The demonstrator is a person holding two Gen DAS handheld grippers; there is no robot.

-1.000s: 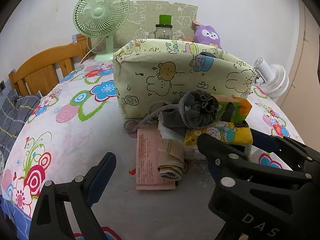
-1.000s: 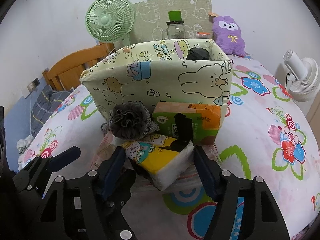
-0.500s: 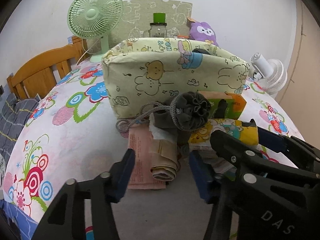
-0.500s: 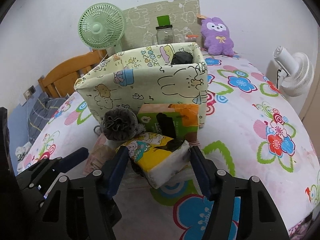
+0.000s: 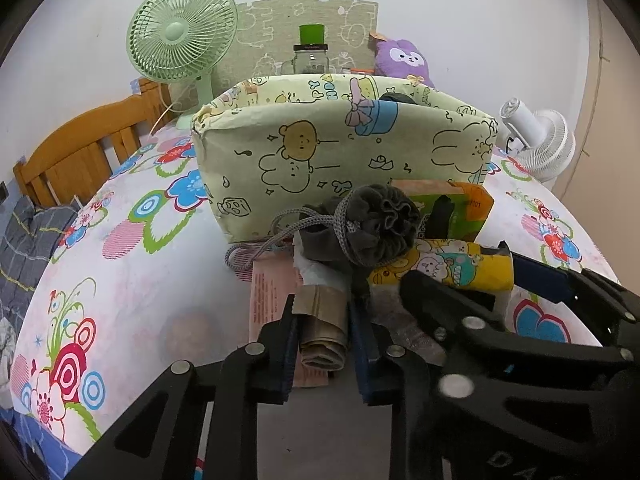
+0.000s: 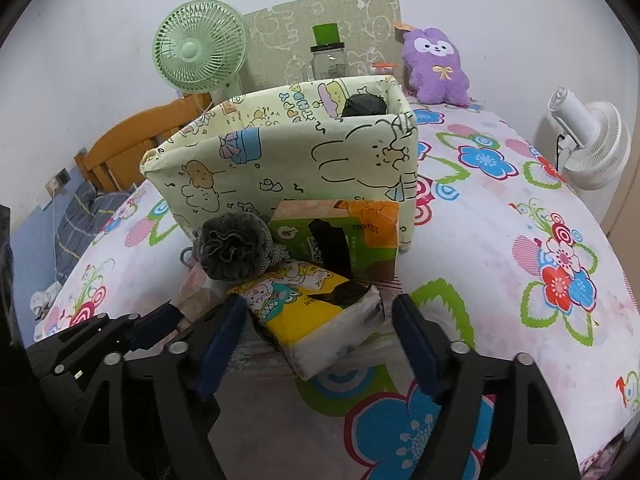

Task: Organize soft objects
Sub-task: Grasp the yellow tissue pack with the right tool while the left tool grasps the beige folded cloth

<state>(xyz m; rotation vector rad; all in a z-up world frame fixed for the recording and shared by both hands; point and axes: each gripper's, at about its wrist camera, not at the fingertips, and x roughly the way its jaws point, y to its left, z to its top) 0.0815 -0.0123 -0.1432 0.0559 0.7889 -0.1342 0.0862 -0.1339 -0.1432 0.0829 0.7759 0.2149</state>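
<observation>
A pile of soft things lies in front of a cartoon-print fabric bin (image 5: 340, 160) (image 6: 288, 168). My left gripper (image 5: 323, 340) is shut on a rolled beige cloth (image 5: 325, 328) that lies on a pink packet (image 5: 268, 300). A grey drawstring pouch (image 5: 376, 228) (image 6: 234, 246) sits on the pile. My right gripper (image 6: 320, 336) is open, its fingers on either side of a yellow cartoon tissue pack (image 6: 316, 312) (image 5: 444, 270) without touching it. A green and orange tissue box (image 6: 344, 240) stands behind. A dark bundle (image 6: 362, 105) sits inside the bin.
A green fan (image 5: 182, 36), a glass jar (image 5: 310, 58) and a purple plush (image 6: 436, 66) stand behind the bin by the wall. A white fan (image 6: 588, 140) is at the right edge. A wooden headboard (image 5: 80, 152) is at the left. The floral cover (image 6: 520, 240) spreads around.
My left gripper moved right over the rolled beige cloth and closed on it. My right gripper stayed open around the yellow tissue pack and drew back slightly.
</observation>
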